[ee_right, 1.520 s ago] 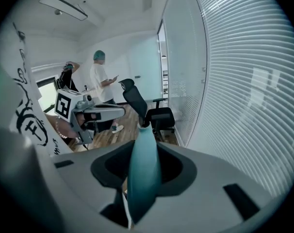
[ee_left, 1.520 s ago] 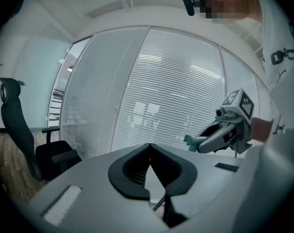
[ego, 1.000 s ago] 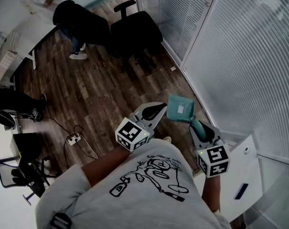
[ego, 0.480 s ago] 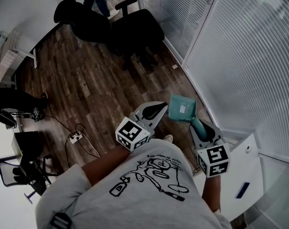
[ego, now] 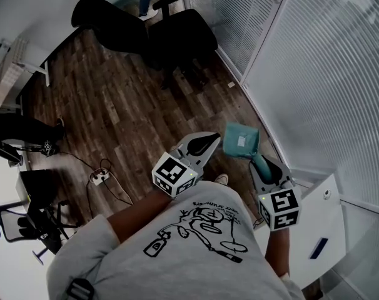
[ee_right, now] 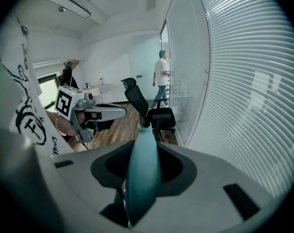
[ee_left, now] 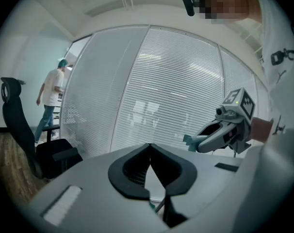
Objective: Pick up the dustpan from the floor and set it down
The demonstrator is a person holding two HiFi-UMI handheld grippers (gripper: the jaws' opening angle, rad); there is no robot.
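Dustpan (ego: 241, 141), teal: handle clamped in right gripper (ego: 260, 162), grip end hidden by jaws. Left gripper (ego: 209, 144) just beside dustpan, jaws together, empty. Office chair (ego: 183, 39) well beyond dustpan.

A dark wood-plank floor (ego: 127, 111) is shown beyond the left hand-held gripper (ego: 211, 141), with two black office chairs (ego: 180, 39) parked farther ahead; blind-covered glass walls (ego: 327, 74) are seen to its right.

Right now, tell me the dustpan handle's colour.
Teal; plastic dustpan handle shows best in right gripper view.
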